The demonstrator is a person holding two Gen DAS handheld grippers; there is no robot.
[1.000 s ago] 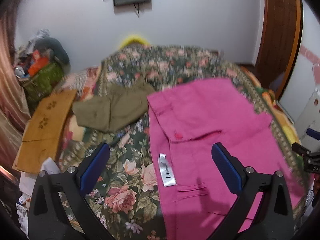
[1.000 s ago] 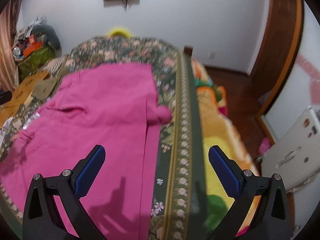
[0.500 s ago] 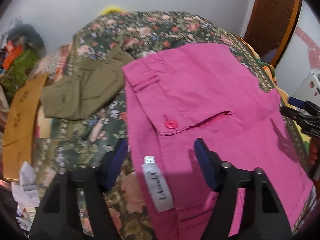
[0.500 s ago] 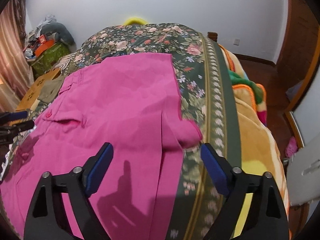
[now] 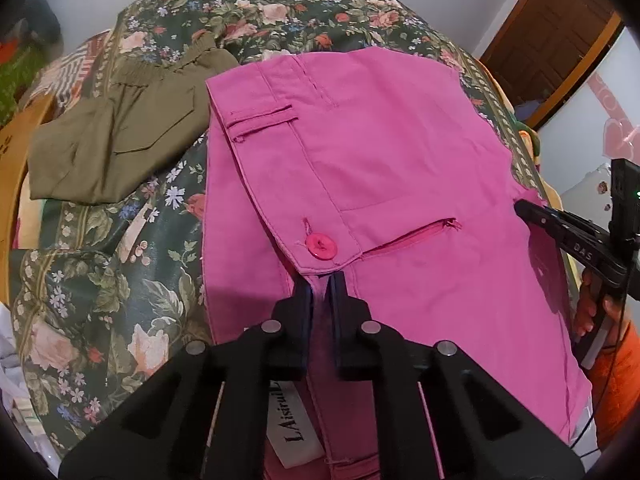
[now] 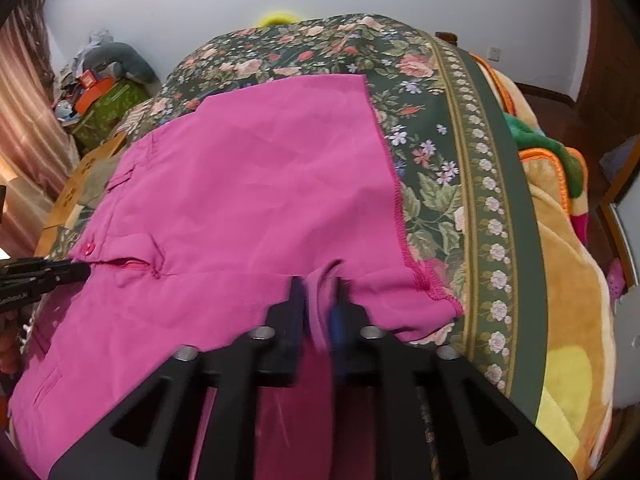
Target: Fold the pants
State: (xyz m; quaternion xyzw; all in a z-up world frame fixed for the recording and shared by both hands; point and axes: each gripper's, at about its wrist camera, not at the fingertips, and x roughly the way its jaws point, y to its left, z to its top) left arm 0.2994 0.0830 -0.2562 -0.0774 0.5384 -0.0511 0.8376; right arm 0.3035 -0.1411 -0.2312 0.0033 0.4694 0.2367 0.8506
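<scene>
Matt pink cloth pants [image 5: 400, 168] with a glossy plastic button [image 5: 321, 245] lie on a floral woven bedspread [image 5: 120, 280].

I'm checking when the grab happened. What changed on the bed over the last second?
Both grippers came down toward the pink pants and their jaws have just been closing. The left gripper now pinches the fabric just below the button; the right gripper pinches a fold near the hem. A second ago both were wide open above the cloth. The olive pants and the floral bedspread stayed put.
</scene>
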